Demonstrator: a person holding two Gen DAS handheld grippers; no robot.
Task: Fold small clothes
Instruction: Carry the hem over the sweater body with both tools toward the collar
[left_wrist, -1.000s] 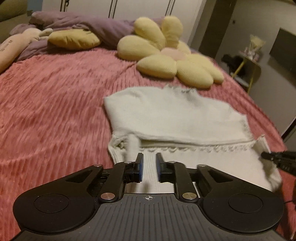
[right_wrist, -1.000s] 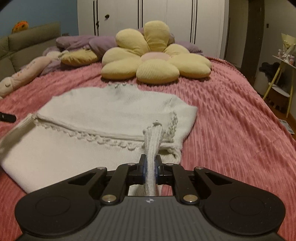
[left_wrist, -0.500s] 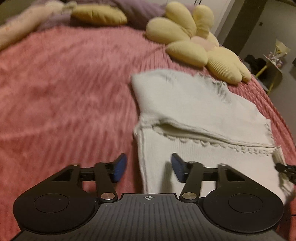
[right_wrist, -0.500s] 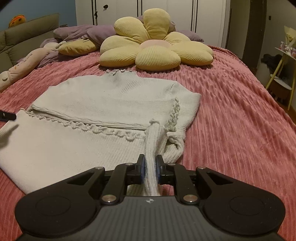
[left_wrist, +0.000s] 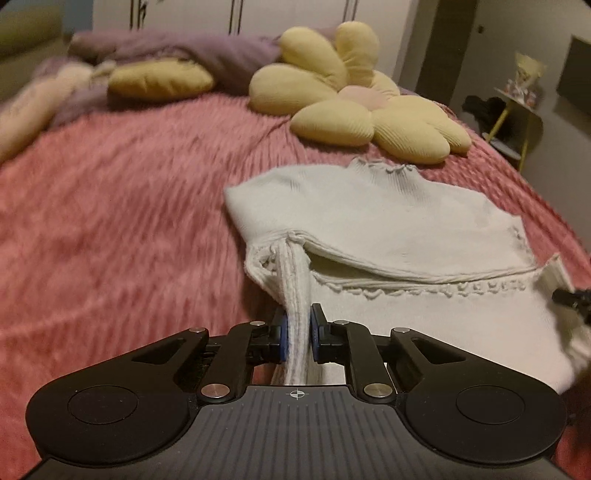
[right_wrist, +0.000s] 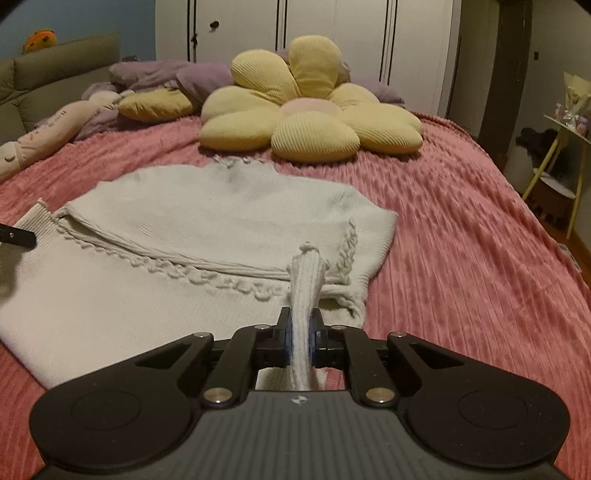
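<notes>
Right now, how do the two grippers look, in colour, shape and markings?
Both look the same. The left gripper and the right gripper are matte black, with a ribbed body, a small white crosshair mark, two round discs at the sides, silver rivets, and blue pads on the fingers. No cables or sleeves are visible.

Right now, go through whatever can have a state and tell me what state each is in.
Left gripper: jaws have just closed, pinching the sweater's near left edge.
Right gripper: shut on the sweater's near right edge.
Sweater: lying on the bed, partly folded, both near corners pinched.
Wardrobe doors: closed.
</notes>
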